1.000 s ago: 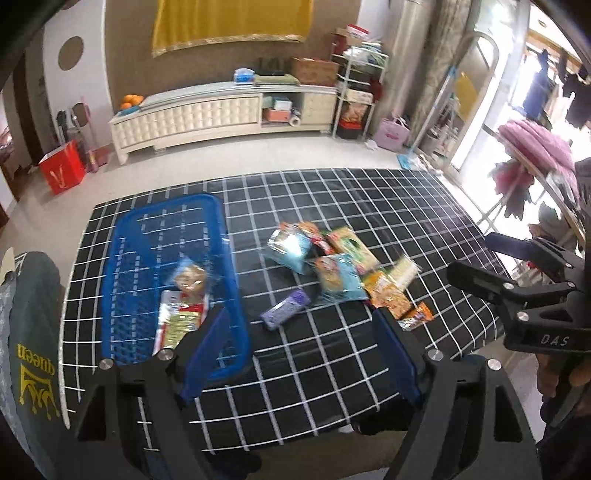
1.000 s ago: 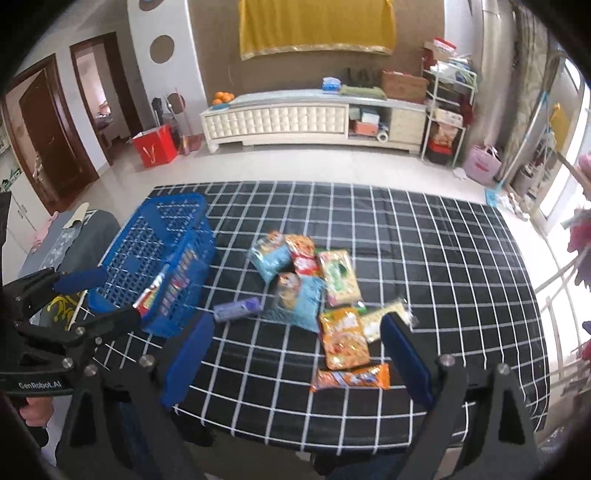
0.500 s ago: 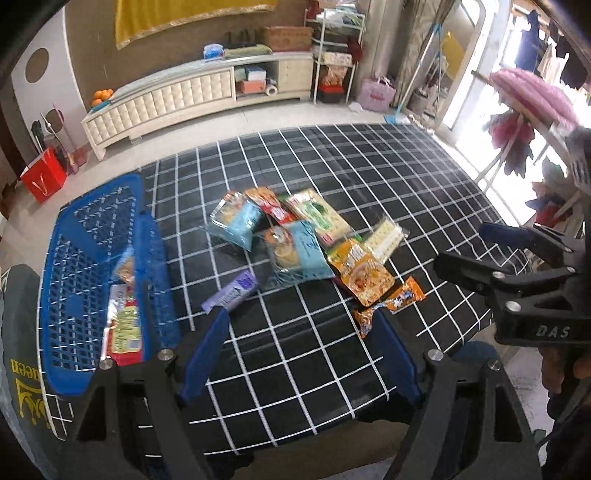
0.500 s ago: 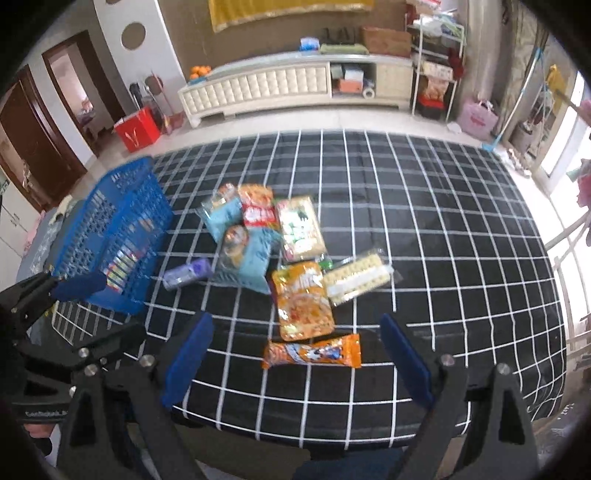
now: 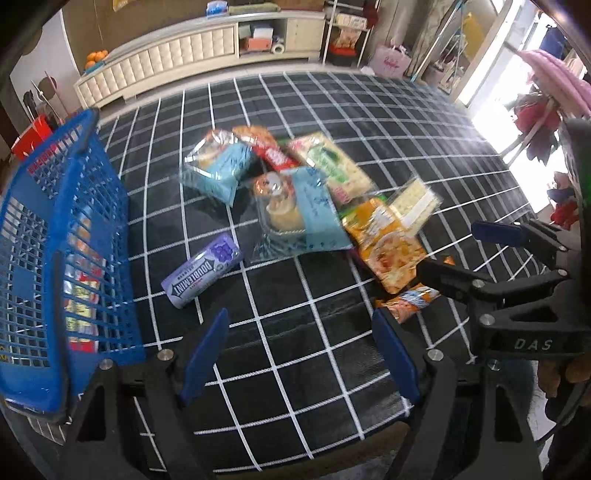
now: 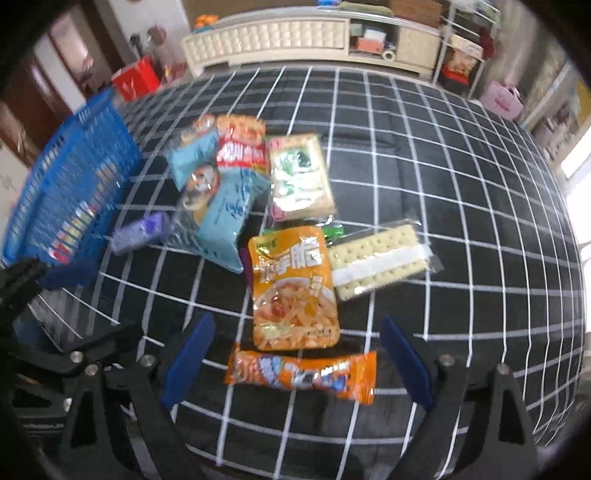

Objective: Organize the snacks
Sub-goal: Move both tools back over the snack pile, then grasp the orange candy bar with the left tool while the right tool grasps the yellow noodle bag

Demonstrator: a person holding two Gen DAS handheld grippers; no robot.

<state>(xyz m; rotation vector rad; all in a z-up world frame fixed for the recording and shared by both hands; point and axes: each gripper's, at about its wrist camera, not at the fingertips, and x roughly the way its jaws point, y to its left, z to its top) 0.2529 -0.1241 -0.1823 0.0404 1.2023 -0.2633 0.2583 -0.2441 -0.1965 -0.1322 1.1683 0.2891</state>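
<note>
A pile of snack packets lies on the black checked tablecloth. My left gripper hangs open over bare cloth, just short of a purple Doublemint gum pack. The blue basket to its left holds a few packets. In the right wrist view my right gripper is open, and an orange snack bar lies on the cloth between its fingers, untouched. Beyond it are an orange noodle packet, clear-wrapped crackers, a green packet, a red packet and light blue packets.
The table's near edge runs just below both grippers. My right gripper shows at the right of the left wrist view, a hand behind it. A long white cabinet and a red bag stand across the floor.
Both grippers have sunk toward the table and tilted further down; the snacks now look larger. The orange bar now lies between the right fingers. Jaws stayed apart.
</note>
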